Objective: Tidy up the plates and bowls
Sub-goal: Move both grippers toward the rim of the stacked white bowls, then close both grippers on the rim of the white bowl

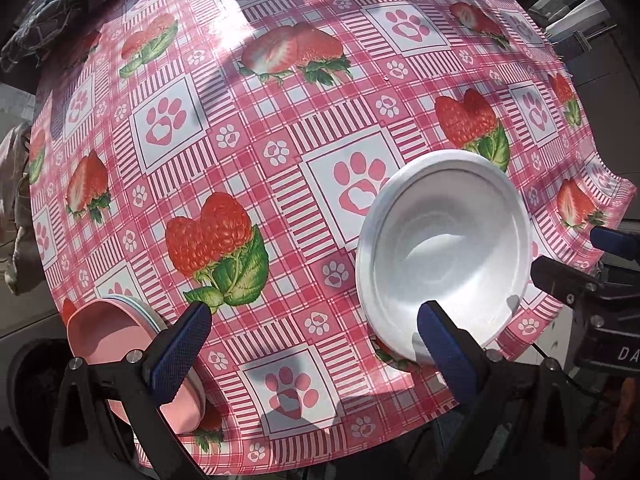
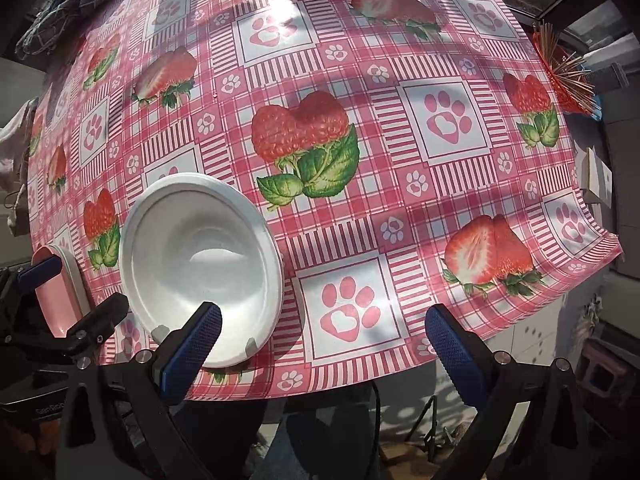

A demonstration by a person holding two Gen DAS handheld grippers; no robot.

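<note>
Both pairs of jaws stand wide apart and grip nothing.

From the left wrist camera, the left gripper (image 1: pixel 316 344) hangs over the near edge of a round table under a glossy pink checked oilcloth (image 1: pixel 280 152) printed with strawberries and paw prints. Its right blue-padded finger (image 1: pixel 444 336) crosses in front of the near rim of a white round plastic bowl (image 1: pixel 444 248), which sits upright and empty on the cloth; whether the pad touches the rim cannot be told. Behind the left finger lies a stack of shallow plates, pink on top with pale blue and white edges below (image 1: pixel 120 328), at the table's edge, partly hidden by the finger and cut by the rim of the view. The right gripper (image 1: pixel 576 264) enters from the right, just beside the bowl. A dark crumpled cloth (image 1: pixel 52 12) lies at the far left edge.

The right wrist camera shows the right gripper (image 2: pixel 324 336) with its left finger (image 2: pixel 192 340) over the near rim of the same white bowl (image 2: pixel 200 256), its other finger off past the table edge. The plate stack (image 2: pixel 60 292) appears only as a sliver behind the left gripper (image 2: pixel 72 300). Only this view shows a red basket of thin wooden sticks (image 2: pixel 564 76) at the far right, and the dark floor below the table, too dim to make out
</note>
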